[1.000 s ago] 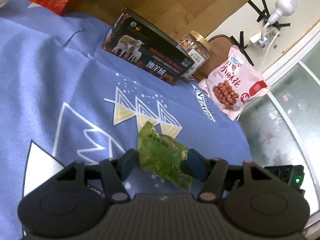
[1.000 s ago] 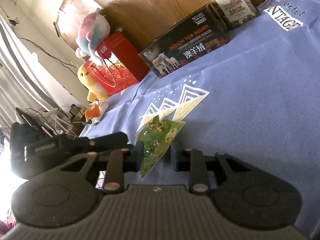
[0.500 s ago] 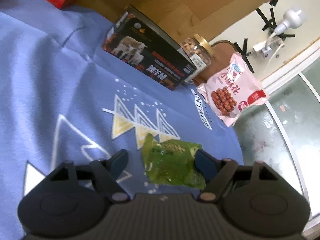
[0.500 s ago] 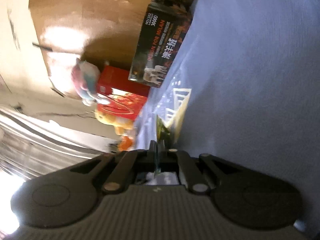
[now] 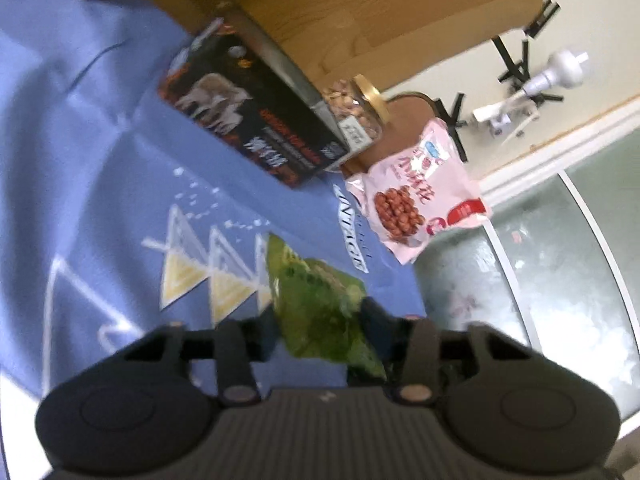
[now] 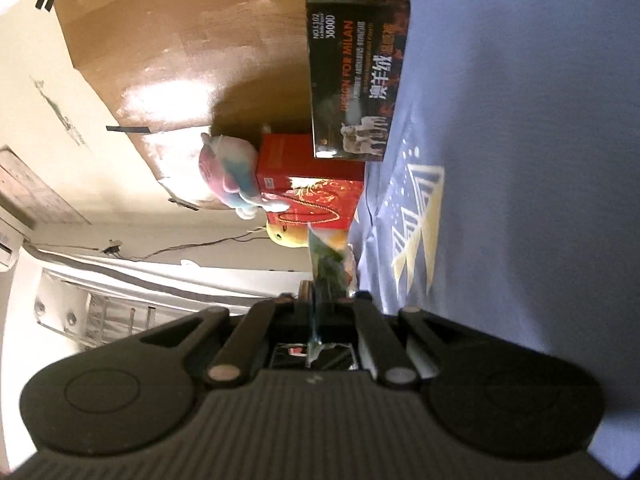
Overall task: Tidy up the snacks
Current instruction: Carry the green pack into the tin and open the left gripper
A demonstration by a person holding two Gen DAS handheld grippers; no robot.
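Note:
A green snack packet [image 5: 320, 304] sits between the fingers of my left gripper [image 5: 320, 322], above the blue cloth [image 5: 100, 184]; the jaws stand apart at its sides, and I cannot tell if they grip it. My right gripper [image 6: 326, 300] is shut on the edge of a green packet [image 6: 326, 264], seen edge-on and lifted, with the view rolled sideways. A pink snack bag [image 5: 420, 200] and a jar of nuts [image 5: 356, 108] lie at the cloth's far right corner.
A black box with sheep on it [image 5: 248, 128] [image 6: 356, 72] stands at the back of the cloth against a wooden board [image 5: 360, 12]. A red gift bag [image 6: 312, 188] and plush toys [image 6: 232, 176] are at the far left. A glass tabletop [image 5: 540, 280] lies right of the cloth.
My right gripper closed on the green packet, lifted it and rolled sideways. My left gripper's jaws opened, then narrowed around the packet as it moved forward and right.

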